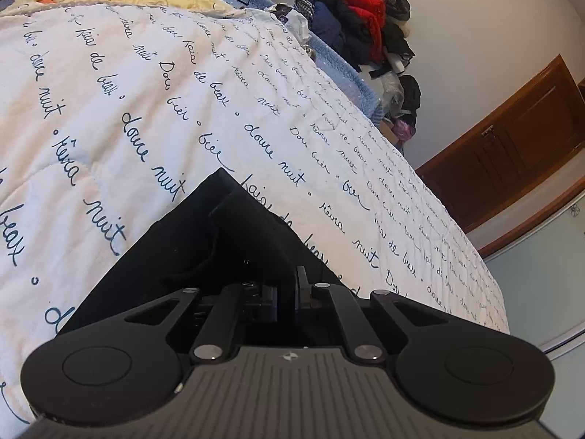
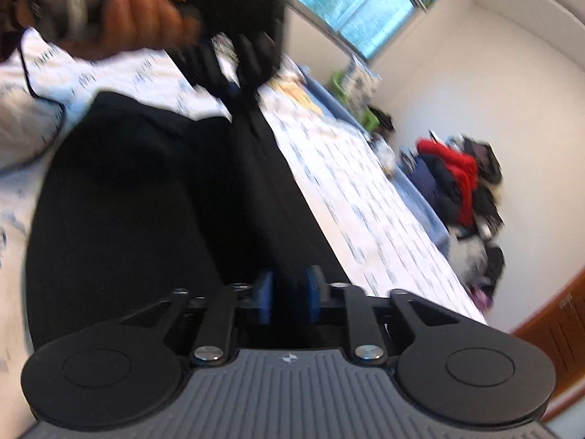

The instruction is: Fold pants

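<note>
Left tongs [image 1: 283, 300]: clenched on black pants [image 1: 204, 241] fabric.
Right tongs [image 2: 289, 296]: clenched on the pants' edge; view blurred.
Pants: lying on the bed's script-printed quilt [image 1: 146, 102], partly lifted.
Left hand [image 2: 146, 25]: gripping the left tool's handle.

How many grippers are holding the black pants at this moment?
2. The left gripper pinches a corner of the black pants above the quilt. The right gripper clamps another edge nearer the camera. The rest of the pants is partly hidden.
</note>
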Action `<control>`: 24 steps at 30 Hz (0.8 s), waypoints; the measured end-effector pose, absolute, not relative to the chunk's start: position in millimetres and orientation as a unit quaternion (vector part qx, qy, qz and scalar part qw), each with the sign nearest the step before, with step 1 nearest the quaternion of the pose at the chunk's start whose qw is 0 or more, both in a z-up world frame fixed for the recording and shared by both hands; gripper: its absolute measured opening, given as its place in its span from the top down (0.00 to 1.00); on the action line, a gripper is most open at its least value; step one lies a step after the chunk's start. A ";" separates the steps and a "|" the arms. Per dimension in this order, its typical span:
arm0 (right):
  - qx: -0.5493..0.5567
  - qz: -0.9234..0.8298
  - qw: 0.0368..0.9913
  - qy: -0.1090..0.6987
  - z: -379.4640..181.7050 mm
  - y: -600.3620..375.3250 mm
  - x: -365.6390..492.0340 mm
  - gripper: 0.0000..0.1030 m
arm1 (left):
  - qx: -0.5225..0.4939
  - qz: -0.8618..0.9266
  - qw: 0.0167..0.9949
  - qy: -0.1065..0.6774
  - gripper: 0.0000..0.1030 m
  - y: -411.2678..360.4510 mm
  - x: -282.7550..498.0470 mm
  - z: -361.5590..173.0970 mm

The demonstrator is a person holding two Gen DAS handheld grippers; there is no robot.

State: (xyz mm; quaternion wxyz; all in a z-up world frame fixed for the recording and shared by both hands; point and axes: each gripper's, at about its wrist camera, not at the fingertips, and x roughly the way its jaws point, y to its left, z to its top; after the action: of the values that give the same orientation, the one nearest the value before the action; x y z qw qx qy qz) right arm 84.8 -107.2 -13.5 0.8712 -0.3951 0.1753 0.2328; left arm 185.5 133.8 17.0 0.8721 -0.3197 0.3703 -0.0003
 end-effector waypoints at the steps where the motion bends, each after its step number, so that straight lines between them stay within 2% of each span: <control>1: -0.395 0.220 0.874 0.180 -13.5 -114.9 86.6 0.69 | -0.321 0.000 0.871 0.372 0.89 134.4 185.0 15.9; 9: -0.357 0.158 0.896 0.210 -8.1 -154.4 112.3 0.70 | -0.313 0.004 0.871 0.379 0.89 133.0 184.2 11.9; 15: -0.414 0.139 0.873 0.218 -31.1 -150.2 121.5 0.70 | -0.311 0.007 0.865 0.394 0.89 135.1 188.1 3.3; 18: -0.419 0.140 0.869 0.222 -29.4 -149.7 114.7 0.91 | -0.315 0.000 0.866 0.388 0.89 138.5 182.9 4.2; 24: -0.423 0.148 0.867 0.218 -21.0 -149.7 81.5 0.93 | -0.294 -0.015 0.878 0.376 0.89 139.9 168.8 12.8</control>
State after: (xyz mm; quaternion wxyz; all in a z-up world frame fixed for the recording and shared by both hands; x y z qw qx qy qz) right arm 81.5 -149.7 -21.0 0.8671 -0.4225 0.2181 0.1484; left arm 168.8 139.9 12.8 0.8784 -0.2941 0.3764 -0.0145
